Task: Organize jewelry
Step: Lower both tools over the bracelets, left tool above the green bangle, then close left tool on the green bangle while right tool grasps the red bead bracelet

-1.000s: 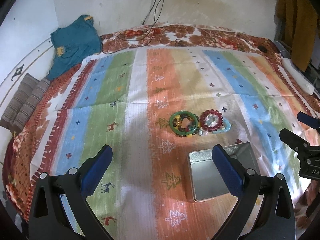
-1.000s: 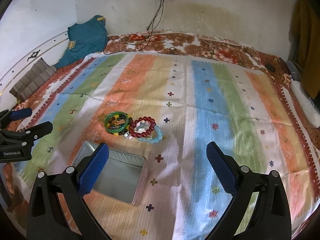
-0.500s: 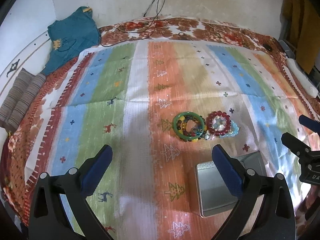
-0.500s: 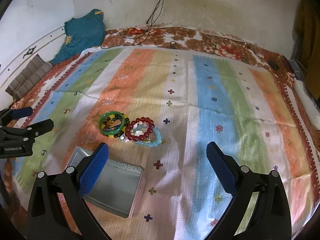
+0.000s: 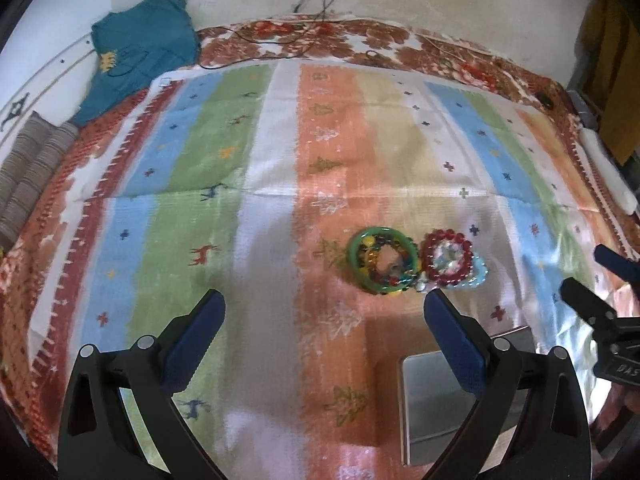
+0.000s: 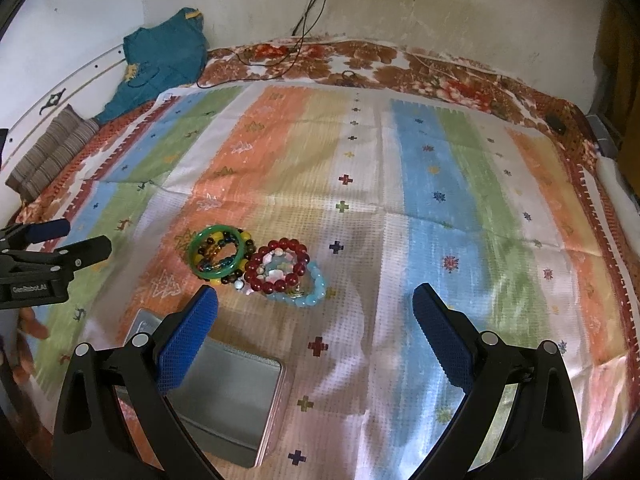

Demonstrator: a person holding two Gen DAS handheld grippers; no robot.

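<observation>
A pile of bracelets lies on the striped cloth: a green bangle (image 5: pixel 383 261) (image 6: pixel 218 253) around several beaded strands, a dark red bead bracelet (image 5: pixel 447 257) (image 6: pixel 277 266) and a pale blue bead bracelet (image 5: pixel 478 276) (image 6: pixel 310 291). An open silver tin (image 5: pixel 448 404) (image 6: pixel 228 396) sits in front of them. My left gripper (image 5: pixel 324 336) is open and empty, above the cloth left of the tin. My right gripper (image 6: pixel 316 336) is open and empty, above the cloth in front of the bracelets, right of the tin.
The striped cloth (image 6: pixel 400 184) covers a floral bedspread (image 6: pixel 360 60). A teal garment (image 6: pixel 160 56) and a striped cushion (image 6: pixel 52 156) lie at the far left by the wall. A cable (image 6: pixel 304 20) hangs down the back wall.
Both grippers have moved forward and lower over the cloth, so the bracelets and the tin sit nearer the bottom of each view. Both stay open and empty.
</observation>
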